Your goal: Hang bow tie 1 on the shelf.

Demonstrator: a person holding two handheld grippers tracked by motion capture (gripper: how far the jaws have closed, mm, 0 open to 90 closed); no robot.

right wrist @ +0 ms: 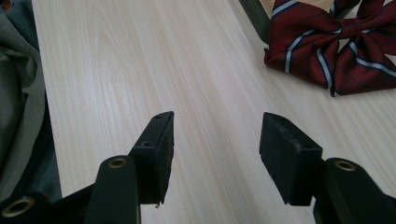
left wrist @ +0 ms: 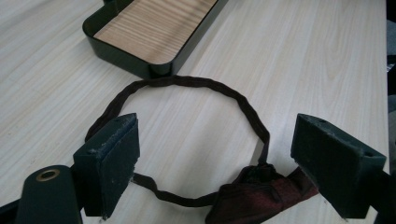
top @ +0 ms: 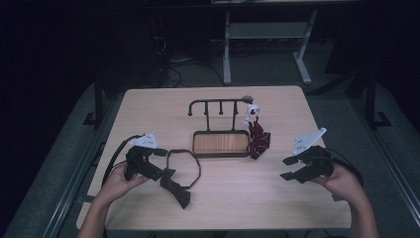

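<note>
Jaws, high view: both pairs stand wide apart with nothing pressed between the pads; left gripper (top: 163,166) is held at the table's left, right gripper (top: 289,168) at its right, each in one of the person's hands.
Dark bow tie, high view: the dark bow tie (top: 177,191) lies flat on the table (top: 148,106) just beside the left gripper's tips, its strap (top: 184,163) looped open toward the tray.
Stand, high view: a black rack (top: 218,106) with hooks rises behind a wooden-floored tray (top: 221,144) at the table's middle.
Striped bow tie, high view: the striped bow tie (top: 258,140) hangs or leans at the tray's right end, under a white tag (top: 251,113); which of the two I cannot tell.
Left gripper view: the left gripper (left wrist: 215,158) has its jaws wide; the strap (left wrist: 224,91) forms a ring on the wood between them, the dark bow tie (left wrist: 261,193) lies low between the pads, close to the right-hand one, and whether it touches I cannot tell; the strap's far edge reaches the tray (left wrist: 140,65) corner.
Right gripper view: the right gripper (right wrist: 215,140) has its jaws wide over bare wood; the striped bow tie (right wrist: 336,44) lies ahead, well apart from the pads.
</note>
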